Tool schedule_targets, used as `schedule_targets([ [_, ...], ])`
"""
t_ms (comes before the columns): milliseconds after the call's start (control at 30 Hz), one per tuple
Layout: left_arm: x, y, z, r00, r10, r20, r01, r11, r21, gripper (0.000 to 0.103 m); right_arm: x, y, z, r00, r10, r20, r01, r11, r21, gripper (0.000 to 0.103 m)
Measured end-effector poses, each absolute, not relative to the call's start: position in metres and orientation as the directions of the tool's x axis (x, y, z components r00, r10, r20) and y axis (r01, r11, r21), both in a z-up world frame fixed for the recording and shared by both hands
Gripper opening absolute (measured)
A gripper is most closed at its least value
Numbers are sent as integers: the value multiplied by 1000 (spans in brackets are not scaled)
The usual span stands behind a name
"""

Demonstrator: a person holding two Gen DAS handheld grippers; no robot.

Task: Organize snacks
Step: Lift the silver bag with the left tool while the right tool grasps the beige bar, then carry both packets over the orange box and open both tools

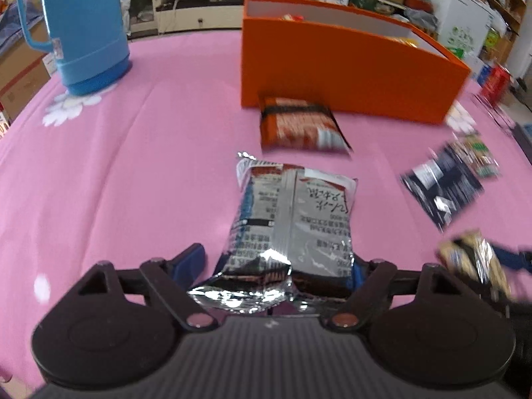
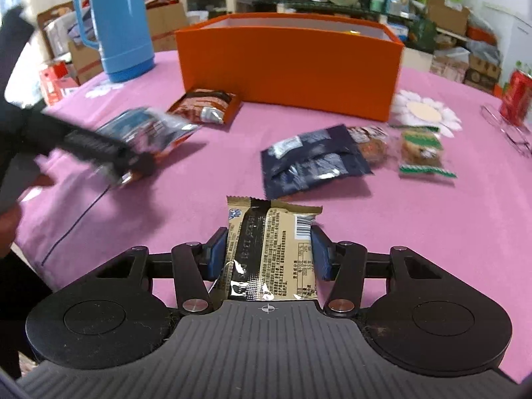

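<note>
The silver snack packet sits between the left claw's pads, which clamp its sides. The right claw grips a beige wafer packet. Both are over the pink surface, with the orange box beyond.

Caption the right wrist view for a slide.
Right gripper clamps a tan snack bar above the pink tablecloth, orange box beyond.

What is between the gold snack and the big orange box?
In the right wrist view, a dark blue packet lies between the gold snack and the orange box.
</note>
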State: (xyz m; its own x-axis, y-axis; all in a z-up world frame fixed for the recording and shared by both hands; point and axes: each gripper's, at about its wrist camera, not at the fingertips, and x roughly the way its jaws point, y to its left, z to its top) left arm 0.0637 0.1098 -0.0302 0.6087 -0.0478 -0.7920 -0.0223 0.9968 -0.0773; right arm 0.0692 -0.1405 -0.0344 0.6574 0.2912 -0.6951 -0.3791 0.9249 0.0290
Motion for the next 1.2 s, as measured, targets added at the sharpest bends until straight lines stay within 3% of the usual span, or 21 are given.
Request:
schedule_targets([
  [67, 54, 111, -29, 605, -54, -794, -20, 996, -83, 89, 67, -146, -34, 656, 303, -692, -375, 926, 50, 38],
  [167, 54, 114, -21, 635, -31, -772, -31, 997, -66, 95, 67, -157, -31, 647, 331, -687, -351, 929, 117, 67],
  [233, 63, 113, -25, 611, -30, -791, -22, 998, -54, 95, 65, -161, -29, 656, 328, -680, -341, 932, 121, 67],
  [333, 64, 106, -37, 608, 7, -794, -16, 1000, -3, 89, 62, -157, -36, 647, 307, -699, -340, 935, 96, 64],
  [367, 61, 103, -35, 623, -9, -782, -3, 1000, -14, 69, 57, -152, -38, 659, 284, -696, -354, 934, 46, 59],
  [400, 59, 103, -31, 629, -34, -776, 6, 999, -39, 62, 53, -148, -38, 670, 259, -695, -366, 930, -6, 41],
  [433, 58, 103, -28, 631, -43, -774, 3, 999, -52, 63, 50, -146, -37, 670, 282, -687, -386, 923, 3, 33],
  [600, 65, 114, 1, 676, -123, -727, -8, 985, -174, 62, 55, -161, -24, 650, 352, -674, -367, 921, 127, 33],
  [733, 82, 117, 37, 747, -129, -652, -10, 979, -205, 62, 66, -178, 14, 696, 415, -586, -355, 908, 222, 33],
  [1000, 206, 97, 88, 824, -128, -552, -26, 964, -264, 62, 188, -172, 94, 831, 390, -397, -345, 921, 182, 33],
  [1200, 288, 71, 65, 796, -125, -592, -25, 971, -239, 62, 288, -146, 70, 840, 335, -427, -290, 942, 167, 33],
])
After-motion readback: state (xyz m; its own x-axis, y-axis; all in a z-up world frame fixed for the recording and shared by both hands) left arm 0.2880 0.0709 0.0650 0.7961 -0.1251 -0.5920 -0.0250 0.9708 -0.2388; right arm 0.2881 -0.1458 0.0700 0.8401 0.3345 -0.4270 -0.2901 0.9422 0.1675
